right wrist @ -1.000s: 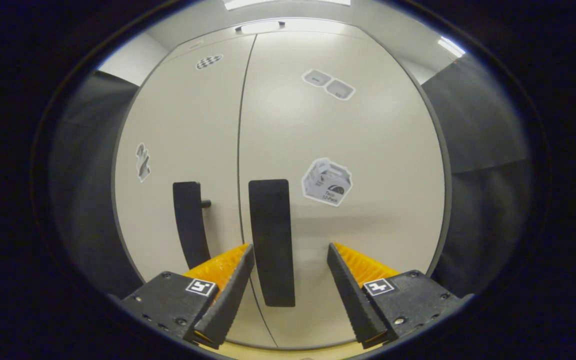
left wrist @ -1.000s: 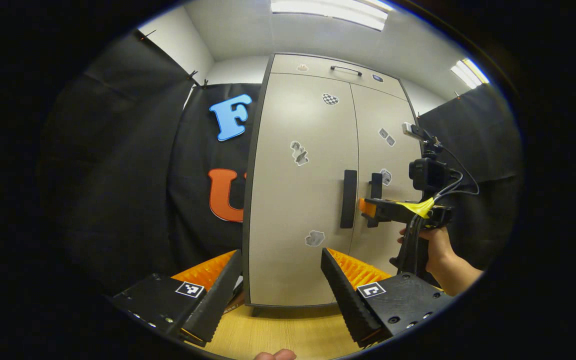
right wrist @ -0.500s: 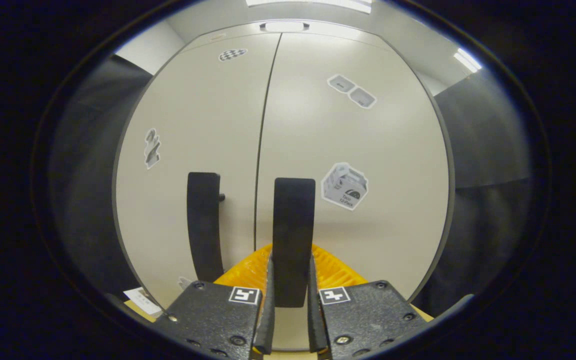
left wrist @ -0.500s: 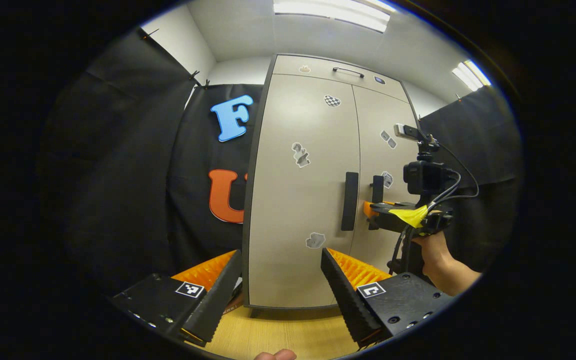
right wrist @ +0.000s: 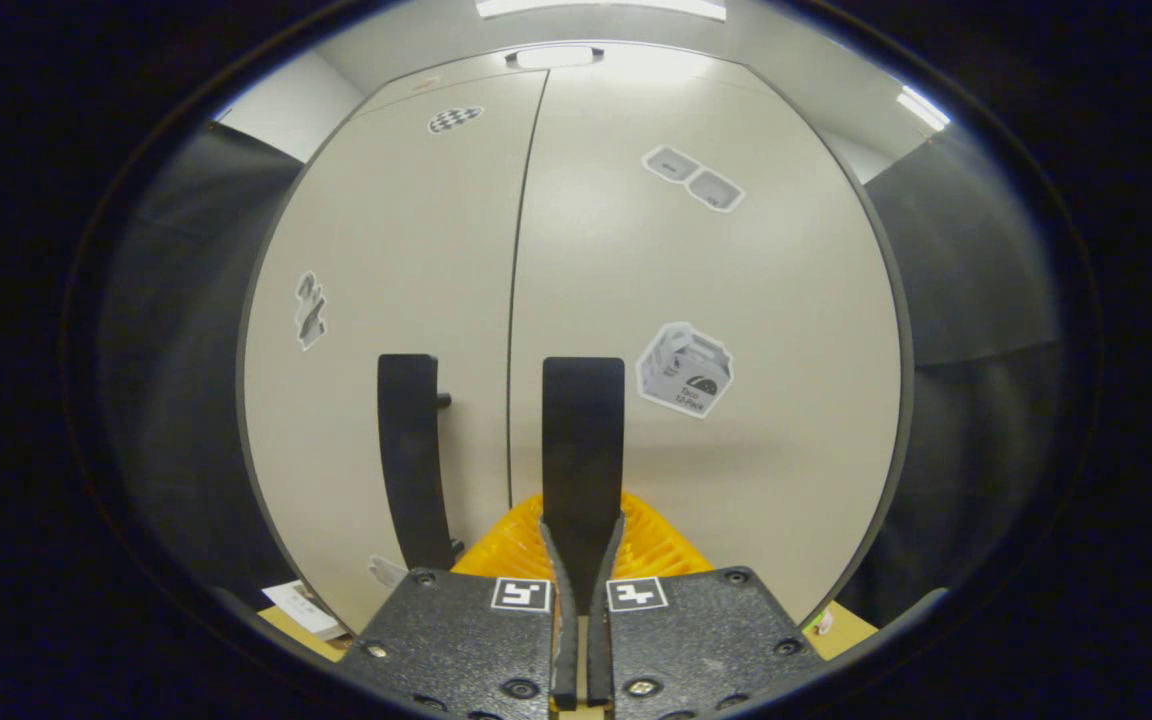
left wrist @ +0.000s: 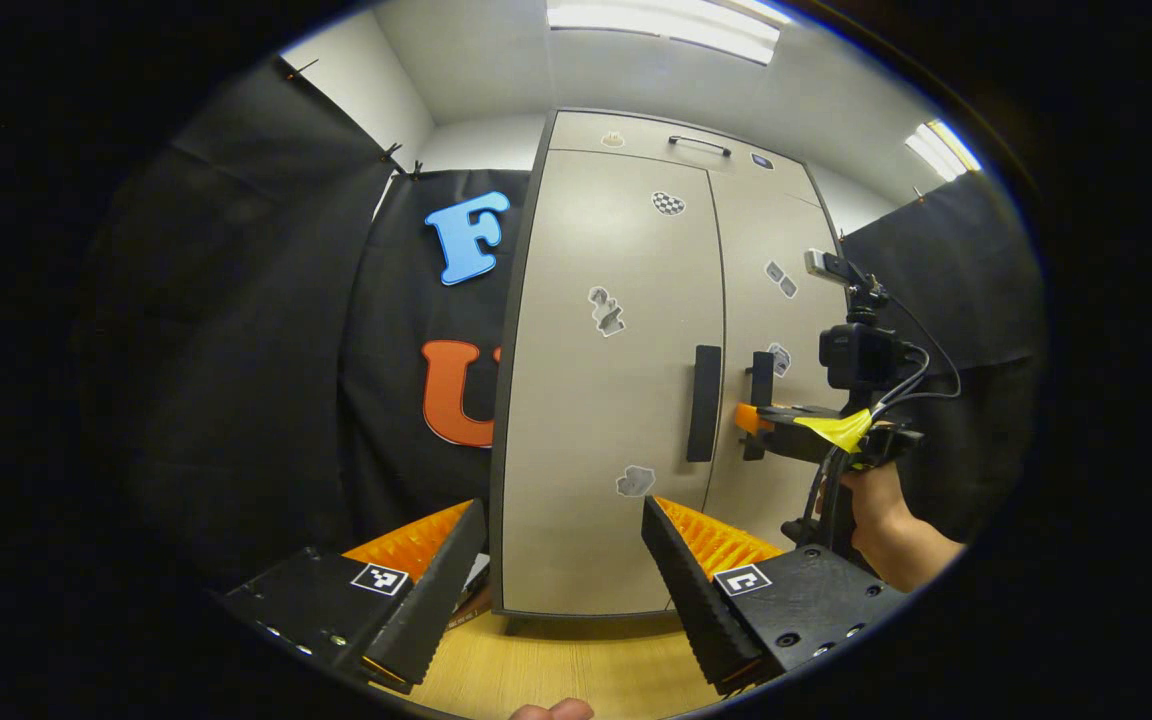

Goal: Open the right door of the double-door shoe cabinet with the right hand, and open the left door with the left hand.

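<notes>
My right gripper [right wrist: 581, 600] clamped with fingers nearly together, held level by a hand [left wrist: 871, 505], my left gripper [left wrist: 561, 555] spread wide, hanging back.

R gripper [right wrist: 578, 600] fingers closed from wide apart onto R door handle [right wrist: 582, 440].

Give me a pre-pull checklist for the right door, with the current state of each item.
1. Right gripper shut on the right door handle: ok, both fingers press its lower end.
2. Grip high enough on the handle: cannot tell whether it will hold; it sits near the bottom tip.
3. Right door unopened, flush with the left door: ok.
4. Left gripper open and short of the left door handle: ok.
5. Swing path of the right door free: cannot tell; the hand holding the gripper stands in front of it.
</notes>
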{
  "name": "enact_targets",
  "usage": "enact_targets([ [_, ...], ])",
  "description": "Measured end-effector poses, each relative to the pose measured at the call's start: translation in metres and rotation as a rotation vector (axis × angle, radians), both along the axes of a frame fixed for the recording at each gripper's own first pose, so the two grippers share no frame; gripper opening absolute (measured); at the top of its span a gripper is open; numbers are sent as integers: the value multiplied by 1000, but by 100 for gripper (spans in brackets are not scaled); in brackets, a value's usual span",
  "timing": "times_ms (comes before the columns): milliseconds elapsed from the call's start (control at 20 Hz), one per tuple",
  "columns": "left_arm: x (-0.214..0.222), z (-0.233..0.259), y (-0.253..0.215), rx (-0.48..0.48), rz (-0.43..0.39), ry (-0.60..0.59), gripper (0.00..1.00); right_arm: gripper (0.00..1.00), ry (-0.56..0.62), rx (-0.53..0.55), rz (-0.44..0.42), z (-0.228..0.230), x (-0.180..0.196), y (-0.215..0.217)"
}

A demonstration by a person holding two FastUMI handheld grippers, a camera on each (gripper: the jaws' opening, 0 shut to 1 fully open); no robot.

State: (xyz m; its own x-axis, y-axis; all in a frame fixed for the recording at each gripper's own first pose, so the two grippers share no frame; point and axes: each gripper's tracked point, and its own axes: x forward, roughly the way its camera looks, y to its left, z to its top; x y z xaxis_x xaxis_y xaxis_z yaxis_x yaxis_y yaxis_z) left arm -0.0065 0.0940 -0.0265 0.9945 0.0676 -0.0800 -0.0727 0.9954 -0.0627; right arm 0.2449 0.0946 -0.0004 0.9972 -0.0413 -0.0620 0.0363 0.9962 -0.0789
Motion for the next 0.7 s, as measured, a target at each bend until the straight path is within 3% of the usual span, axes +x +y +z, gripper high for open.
enact_targets([
  [700,-12,3,-42,22,-50,-3,95,7,26,19,105,5,-60,-8],
])
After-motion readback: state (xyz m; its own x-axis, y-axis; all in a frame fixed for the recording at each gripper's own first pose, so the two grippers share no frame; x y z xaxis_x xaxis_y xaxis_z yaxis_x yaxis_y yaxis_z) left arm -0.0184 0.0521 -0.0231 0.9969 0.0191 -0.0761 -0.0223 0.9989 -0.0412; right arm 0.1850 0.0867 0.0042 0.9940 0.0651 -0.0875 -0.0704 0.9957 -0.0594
